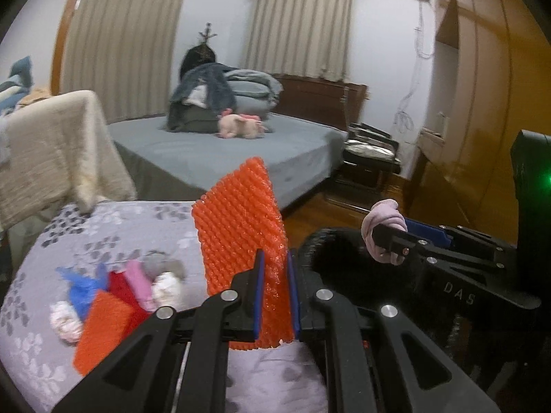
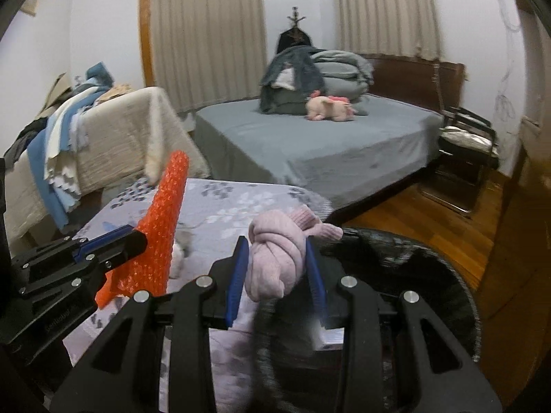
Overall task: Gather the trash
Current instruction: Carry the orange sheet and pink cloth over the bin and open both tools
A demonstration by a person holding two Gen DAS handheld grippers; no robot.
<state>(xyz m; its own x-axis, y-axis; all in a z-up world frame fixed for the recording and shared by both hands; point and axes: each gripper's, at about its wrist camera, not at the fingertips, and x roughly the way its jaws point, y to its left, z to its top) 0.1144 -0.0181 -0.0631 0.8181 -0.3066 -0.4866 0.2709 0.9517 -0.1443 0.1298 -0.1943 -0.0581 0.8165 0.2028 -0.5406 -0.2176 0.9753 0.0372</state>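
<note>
My left gripper (image 1: 275,261) is shut on an orange foam net sheet (image 1: 241,220) and holds it upright above the floral table cover (image 1: 113,227); it also shows in the right wrist view (image 2: 162,227). My right gripper (image 2: 277,251) is shut on a knotted pink cloth ball (image 2: 275,258), held over the rim of a black bin (image 2: 430,275). In the left wrist view the right gripper (image 1: 389,241) with the pink ball (image 1: 382,220) is above the dark bin (image 1: 344,261). A pile of scraps (image 1: 113,292) lies on the cover: orange, red, pink, blue and white pieces.
A grey bed (image 2: 310,144) with folded bedding and a pink plush toy (image 2: 327,106) stands behind. A cloth-draped piece of furniture (image 2: 113,137) is at left. A chair (image 2: 468,144) and wooden wardrobe (image 1: 482,103) are at right, over wooden floor.
</note>
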